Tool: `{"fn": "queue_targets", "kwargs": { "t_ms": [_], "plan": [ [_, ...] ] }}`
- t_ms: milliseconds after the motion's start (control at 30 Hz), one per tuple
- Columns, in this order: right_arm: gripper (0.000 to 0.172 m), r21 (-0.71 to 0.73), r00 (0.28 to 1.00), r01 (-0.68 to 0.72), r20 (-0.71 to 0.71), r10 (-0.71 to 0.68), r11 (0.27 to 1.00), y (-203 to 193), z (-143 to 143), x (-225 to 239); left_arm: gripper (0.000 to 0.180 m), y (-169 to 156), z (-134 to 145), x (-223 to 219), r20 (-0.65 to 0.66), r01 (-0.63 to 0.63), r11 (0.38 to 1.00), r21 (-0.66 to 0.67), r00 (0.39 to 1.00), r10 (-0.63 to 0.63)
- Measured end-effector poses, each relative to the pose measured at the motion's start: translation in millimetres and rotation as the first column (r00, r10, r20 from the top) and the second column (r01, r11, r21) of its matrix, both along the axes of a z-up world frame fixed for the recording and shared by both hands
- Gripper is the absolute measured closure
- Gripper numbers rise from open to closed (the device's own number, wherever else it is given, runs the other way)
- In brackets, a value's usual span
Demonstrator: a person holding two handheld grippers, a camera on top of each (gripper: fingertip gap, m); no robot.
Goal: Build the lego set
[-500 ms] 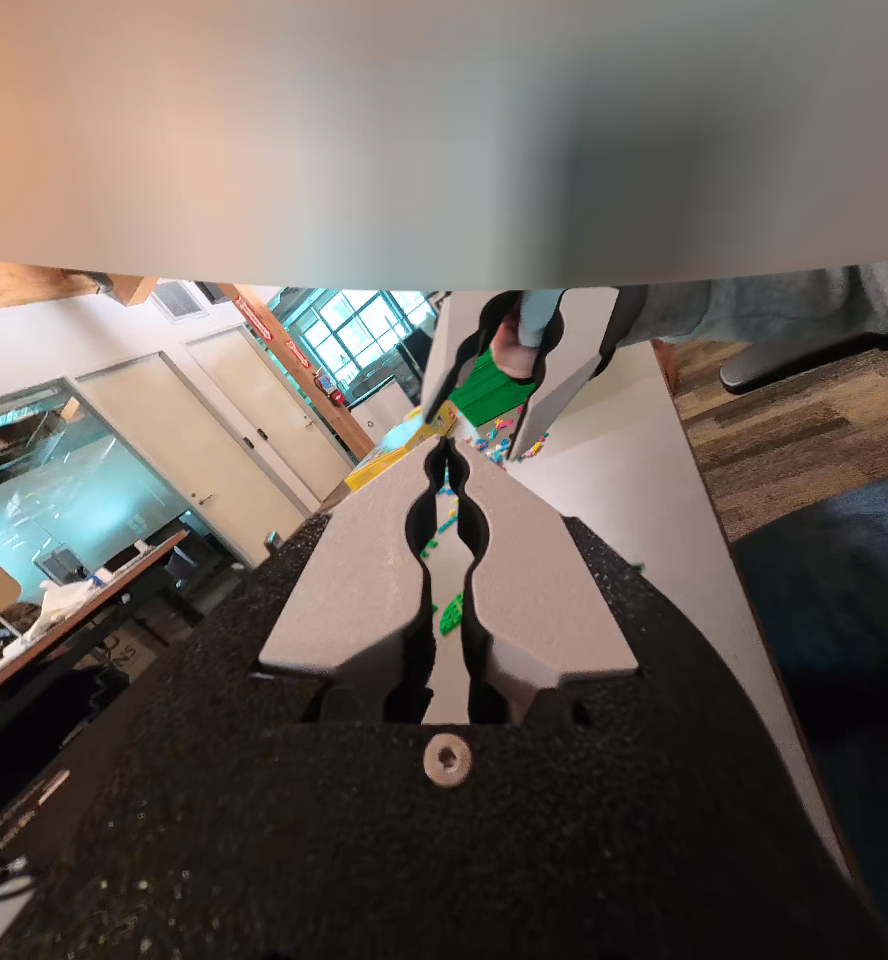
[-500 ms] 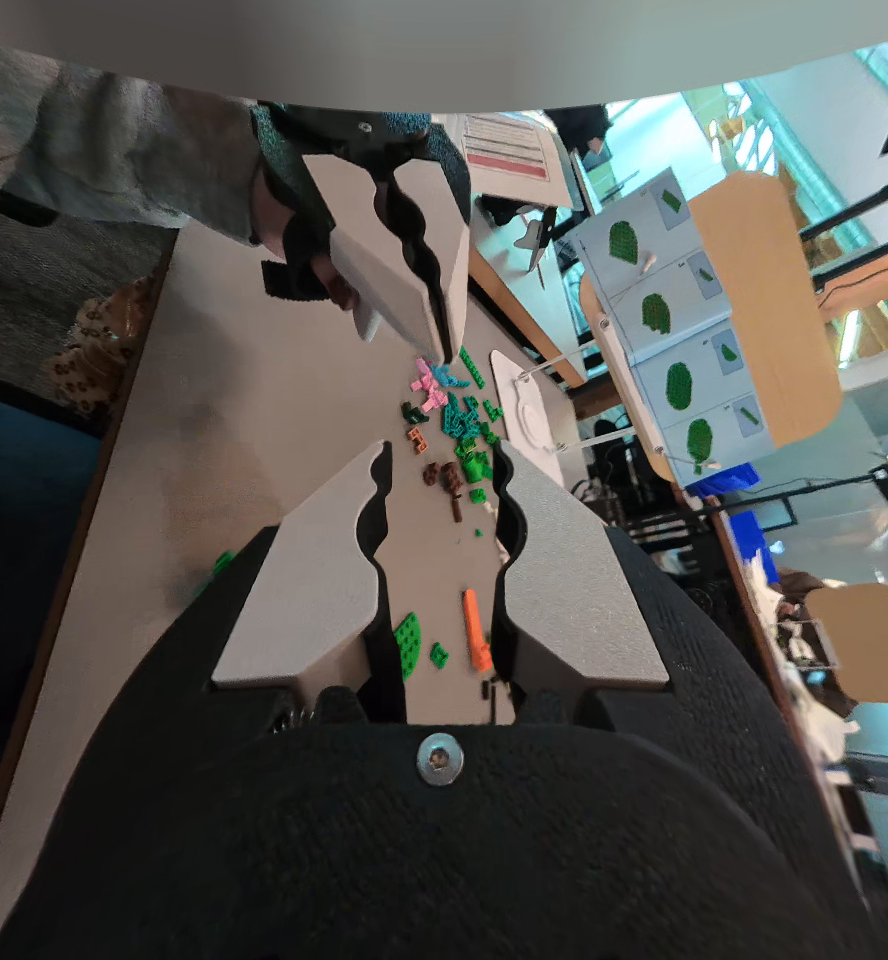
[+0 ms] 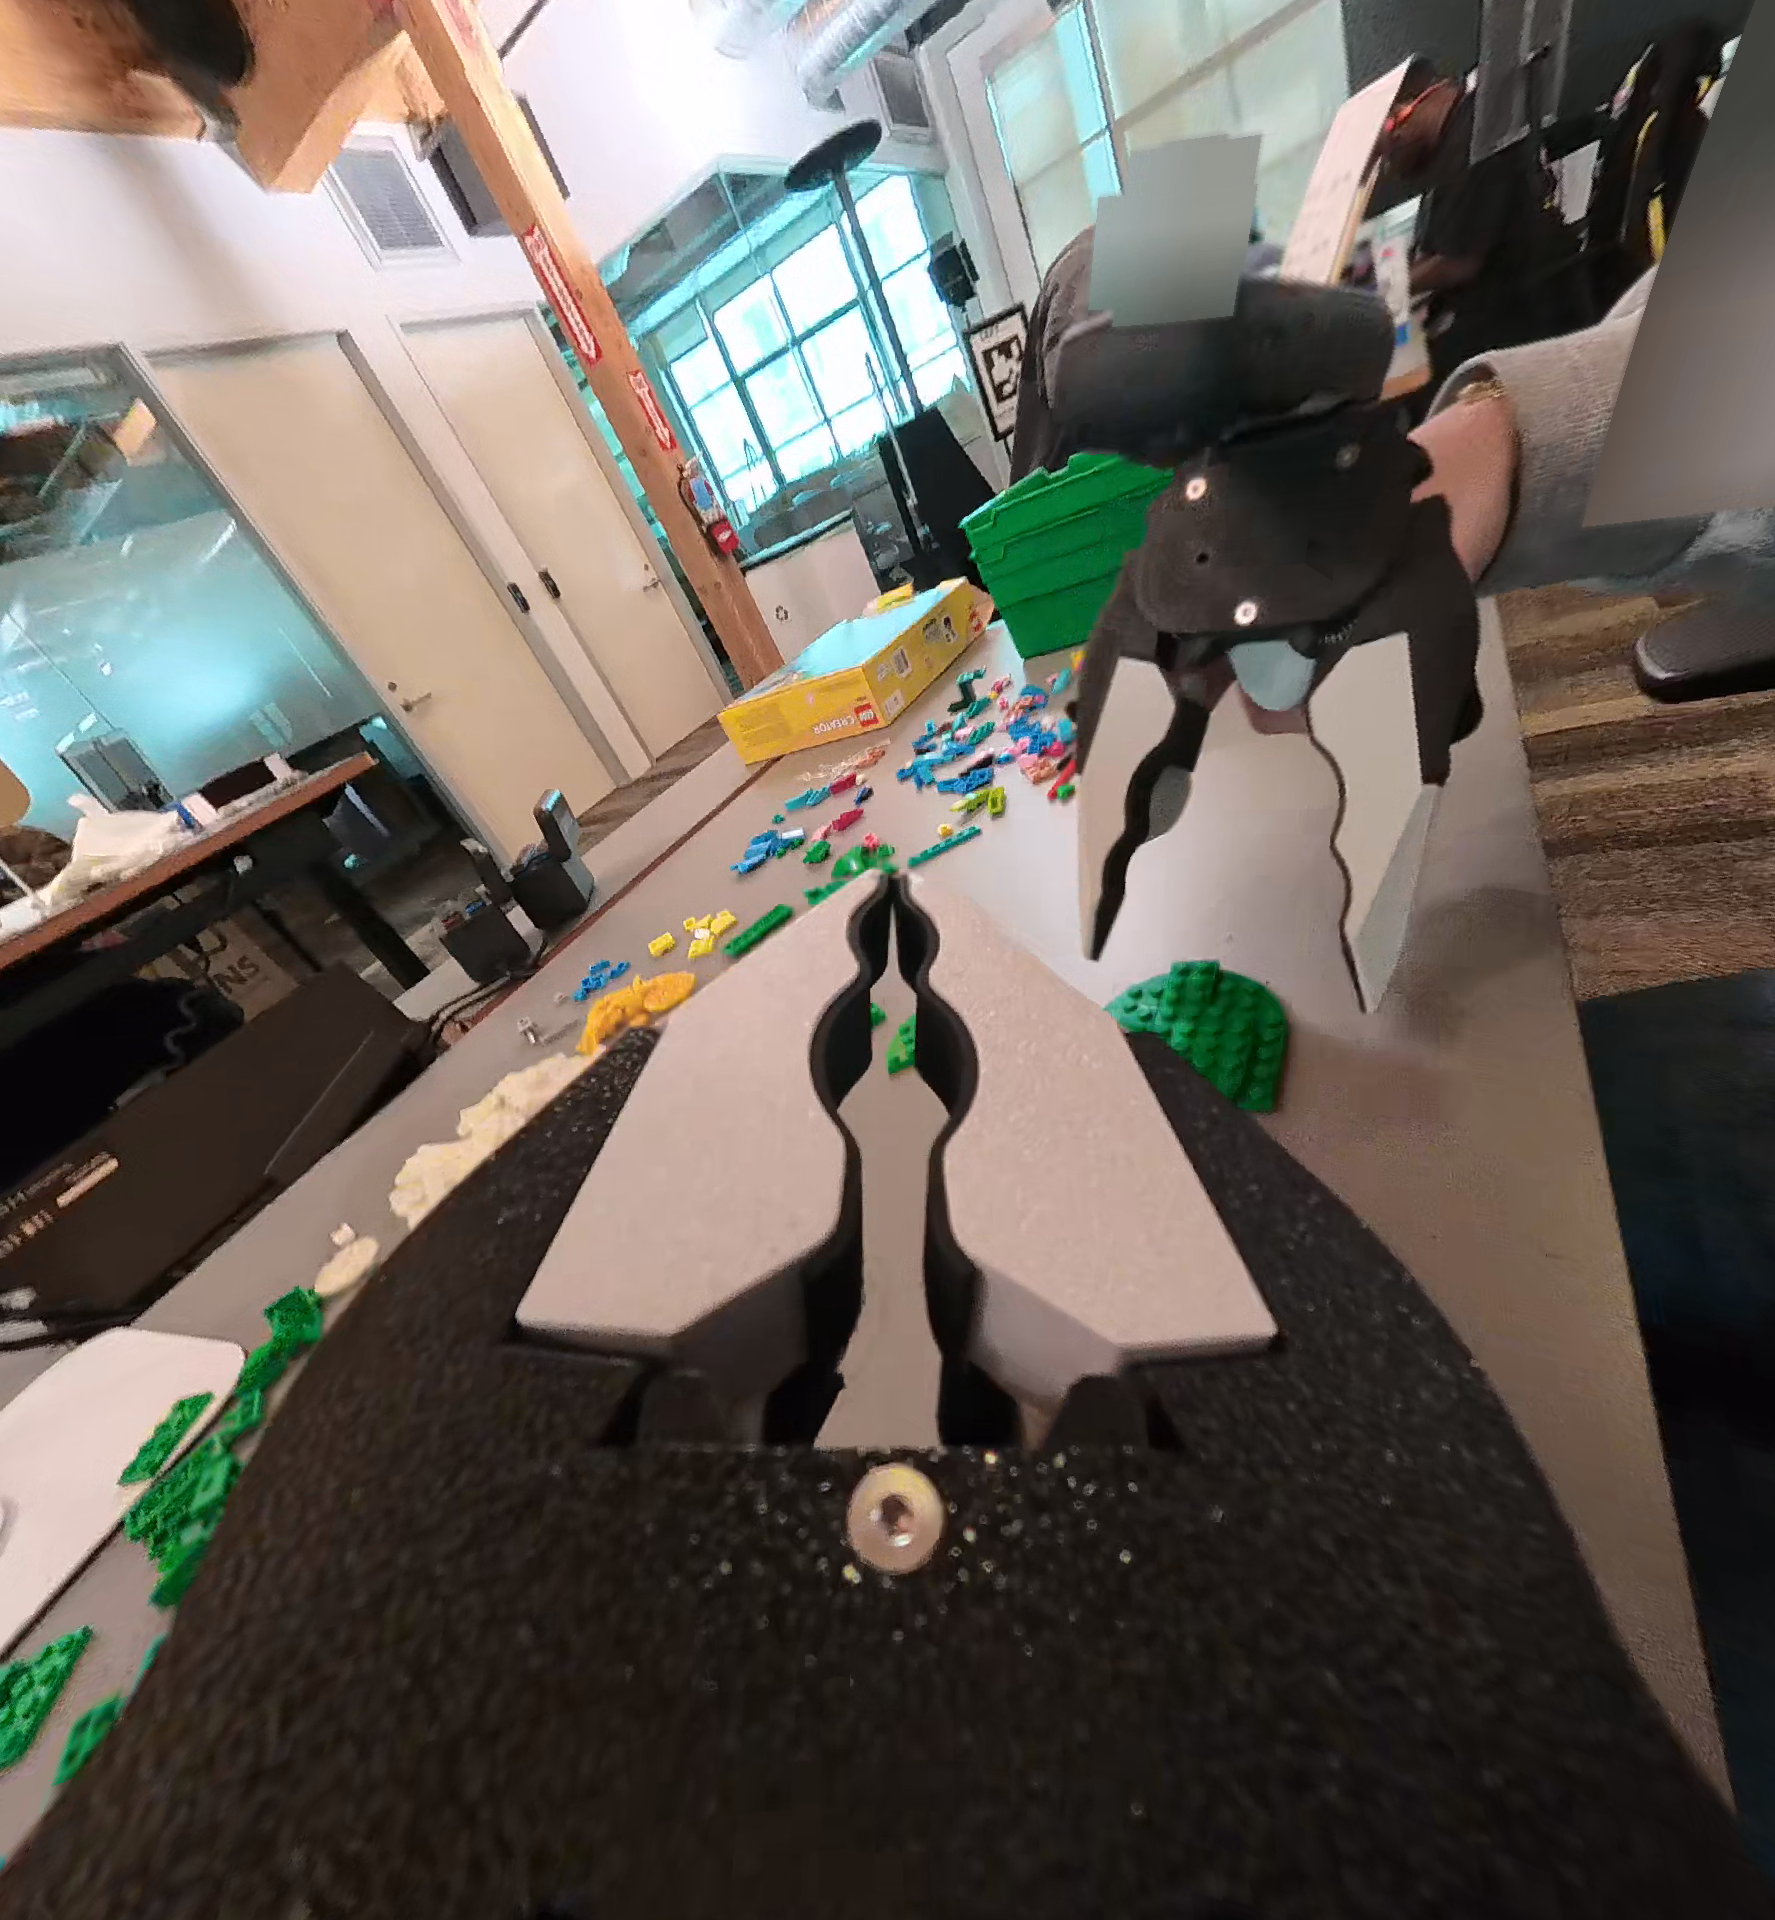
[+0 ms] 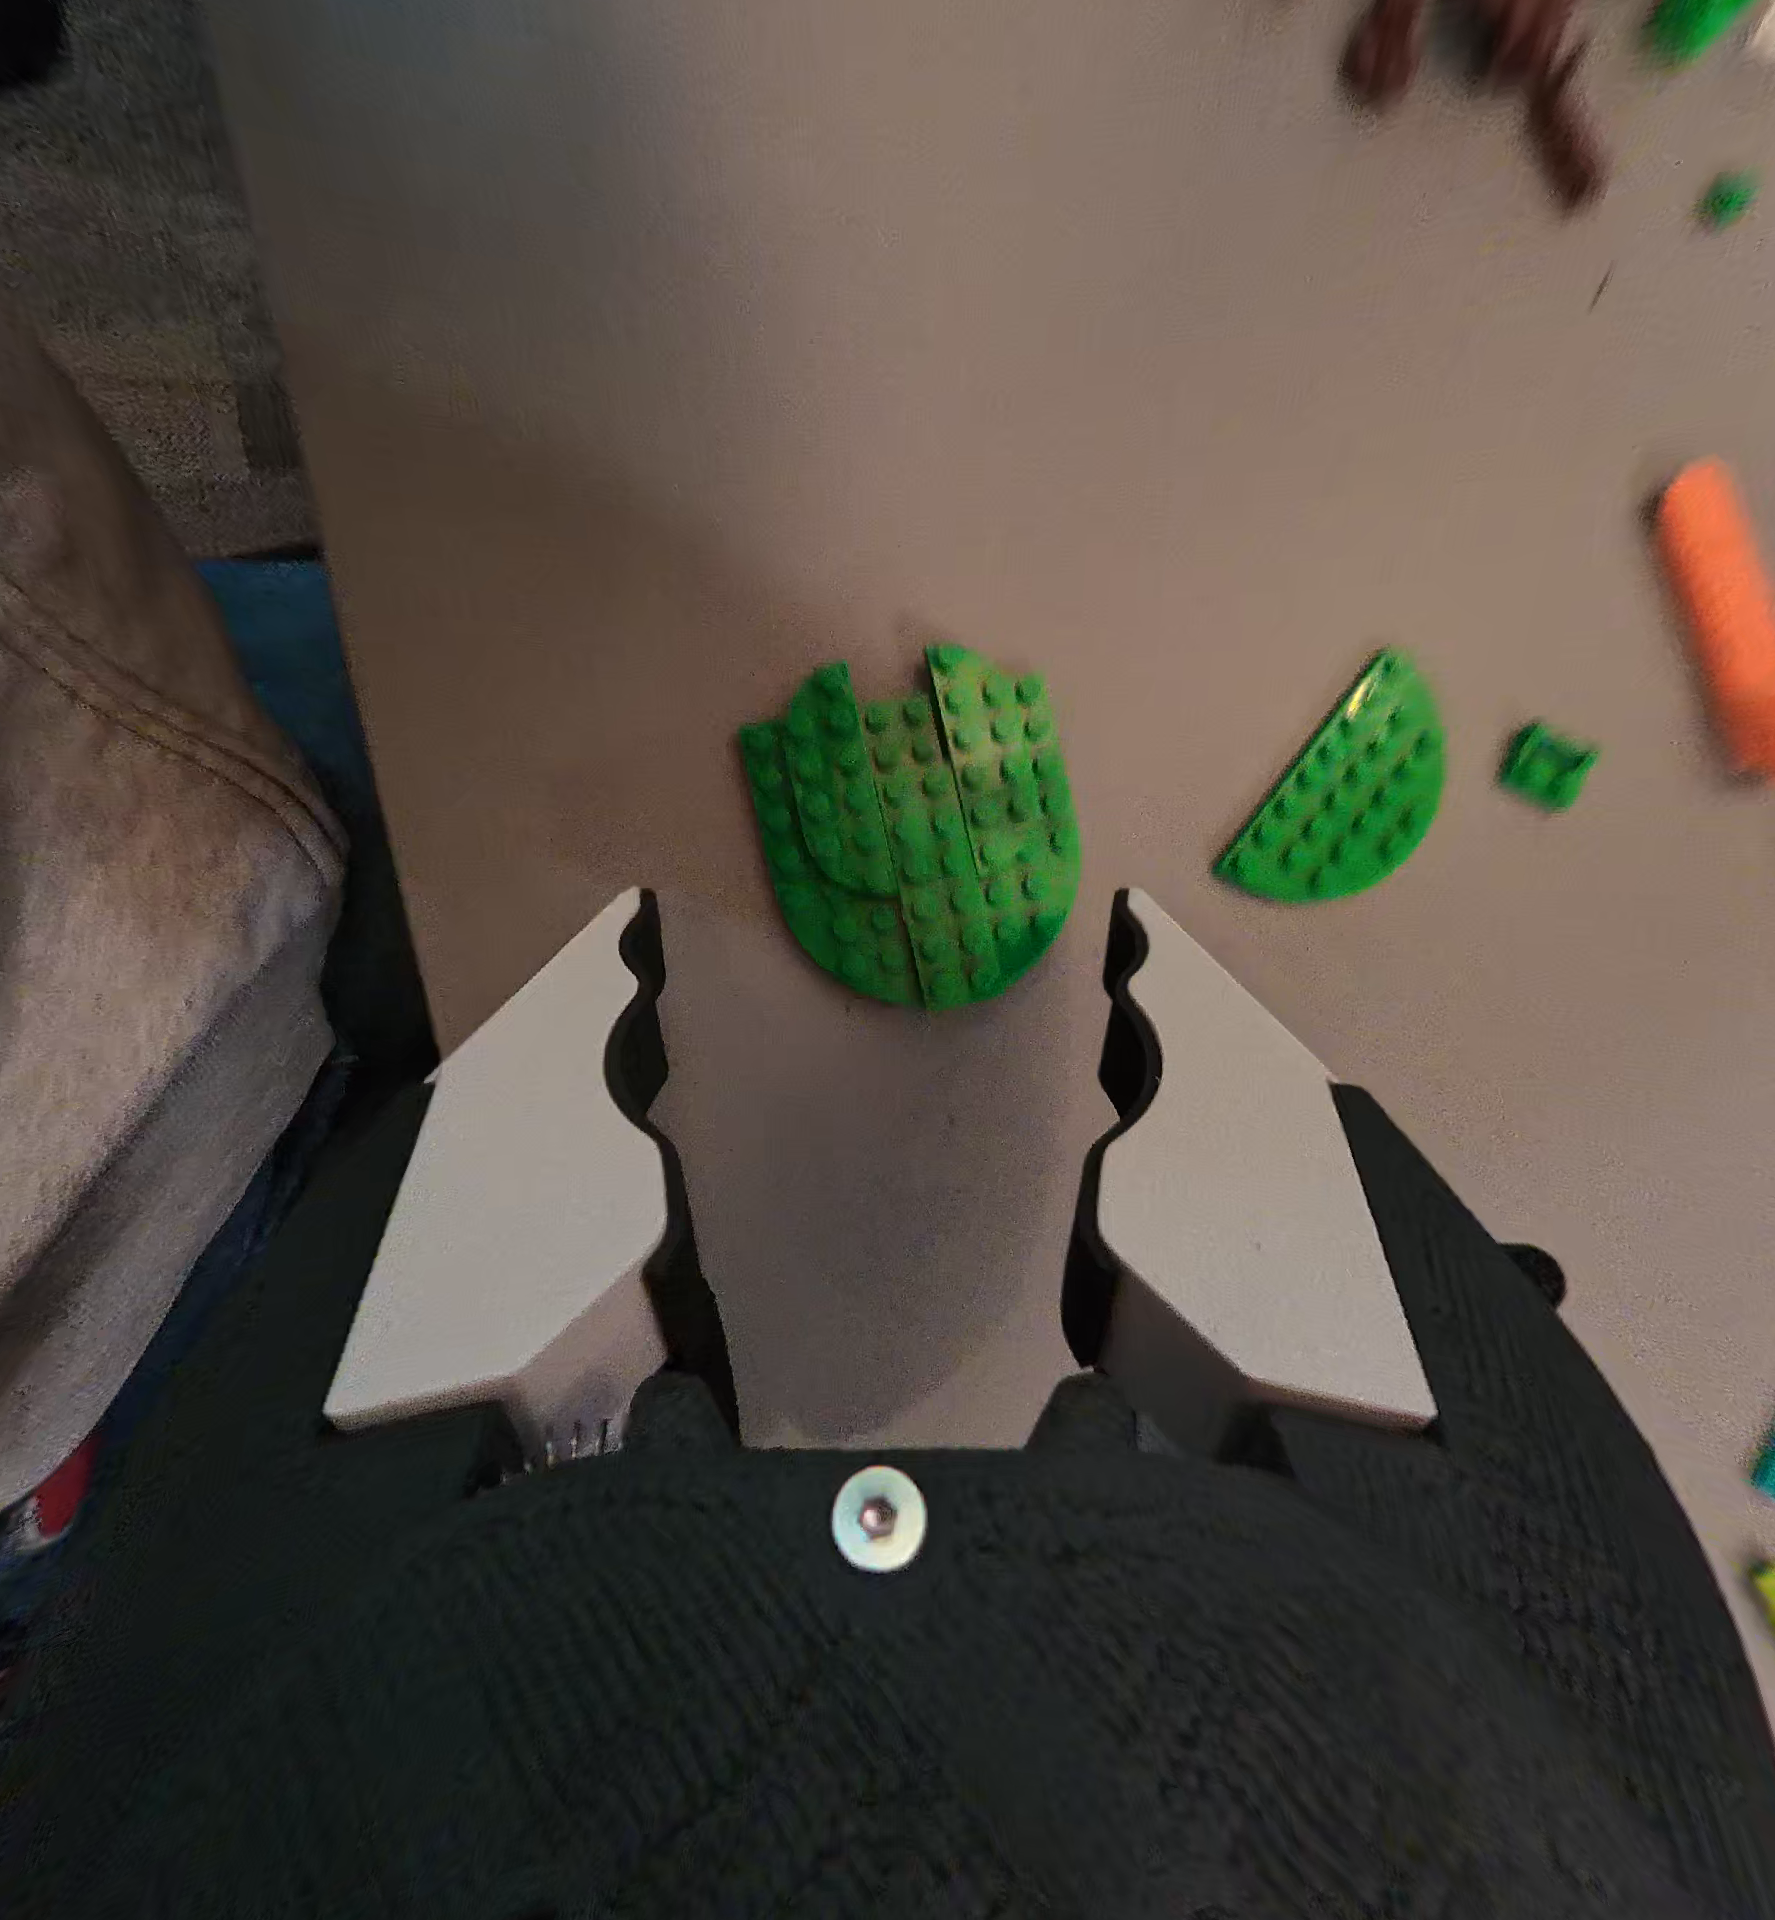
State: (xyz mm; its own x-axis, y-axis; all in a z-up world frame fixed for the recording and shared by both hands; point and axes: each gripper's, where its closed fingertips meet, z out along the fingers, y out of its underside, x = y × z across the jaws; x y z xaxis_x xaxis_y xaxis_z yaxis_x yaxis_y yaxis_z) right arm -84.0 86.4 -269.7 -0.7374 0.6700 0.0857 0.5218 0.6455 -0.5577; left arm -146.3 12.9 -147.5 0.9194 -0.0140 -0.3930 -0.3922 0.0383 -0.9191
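hovering over the table (image 4: 966, 312), right gripper (image 4: 883, 904) has its fingers wide apart and bare, pointing down at the green leaf build (image 4: 914, 831), which lies flat just past the tips, touching neither pad. left gripper (image 3: 888, 883) is pinched together on nothing, tips meeting, held low above the table with small green bits under it.

risks, judged from this:
- leaf build is layered thin plates lying flat; pads coming down may skate over the rim or pry a layer off.
- it sits near the table edge on the person's side; a sideways nudge could slide it off.
- half-round green plate (image 4: 1340, 790) lies near, small green tile (image 4: 1546, 764) beyond it, orange piece (image 4: 1735, 623) further; a wide sweep could knock them.
- far off, brick piles (image 3: 976, 727), yellow box (image 3: 852, 675), green bin (image 3: 1059, 561): well apart, no worry.
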Motion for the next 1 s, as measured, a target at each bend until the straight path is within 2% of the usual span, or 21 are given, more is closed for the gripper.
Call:
{"fn": "queue_targets", "kwargs": {
  "t_ms": [133, 267, 367, 433, 500, 567, 633, 700, 800, 867, 933, 1000],
  "plan": [
    [0.091, -0.05, 0.999, 0.034, 0.024, -0.033, 0.998, 5, -6, -3, 0.18, 1, -6, -7, 0.033, -0.024, 0.999, -0.036, 0.999, 0.025],
    [0.1, -0.082, 0.992, 0.055, 0.114, -0.045, 0.995, -1, -9, 8, 0.178, -2, -5, -11, 0.052, -0.028, 0.999, -0.03, 0.998, 0.03],
    [0.104, -0.127, 0.977, 0.068, 0.208, -0.04, 0.99, -16, -5, 21, 0.178, -3, -4, -13, 0.056, -0.035, 0.999, -0.024, 0.998, 0.036],
    [0.104, -0.186, 0.971, 0.023, 0.236, 0.022, 0.982, -37, -2, 29, 0.177, -2, -4, -13, 0.057, -0.032, 0.999, -0.026, 0.998, 0.034],
    [0.104, -0.264, 0.97, -0.066, 0.207, 0.124, 0.962, -64, 3, 34, 0.177, -2, -4, -12, 0.062, -0.029, 0.999, -0.03, 0.998, 0.031],
    [0.105, -0.279, 0.981, -0.114, 0.117, 0.152, 0.954, -75, 11, 26, 0.177, -2, -5, -13, 0.063, -0.032, 0.999, -0.033, 0.997, 0.034],
    [0.105, -0.247, 0.99, -0.137, -0.018, 0.136, 0.959, -74, 20, 9, 0.177, -3, -4, -15, 0.06, -0.043, 0.999, -0.032, 0.997, 0.045],
    [0.104, -0.2, 0.978, -0.196, -0.109, 0.177, 0.96, -77, 24, -1, 0.177, -6, -2, -18, 0.061, -0.051, 0.998, -0.022, 0.997, 0.053],
    [0.103, -0.132, 0.913, -0.393, -0.173, 0.369, 0.91, -102, 19, 6, 0.177, -9, 2, -22, 0.08, -0.06, 0.998, 0.002, 0.995, 0.06],
    [0.112, -0.079, 0.873, -0.476, -0.161, 0.46, 0.876, -113, 9, 10, 0.178, -11, 4, -25, 0.087, -0.066, 0.998, 0.008, 0.994, 0.065],
    [0.128, -0.044, 0.88, -0.468, -0.12, 0.46, 0.883, -114, -1, 4, 0.178, -14, 4, -28, 0.085, -0.081, 0.997, 0.01, 0.993, 0.08],
    [0.136, -0.059, 0.898, -0.433, -0.118, 0.425, 0.899, -116, -3, -7, 0.178, -16, 5, -32, 0.087, -0.092, 0.996, 0.014, 0.992, 0.09]
  ]
}}
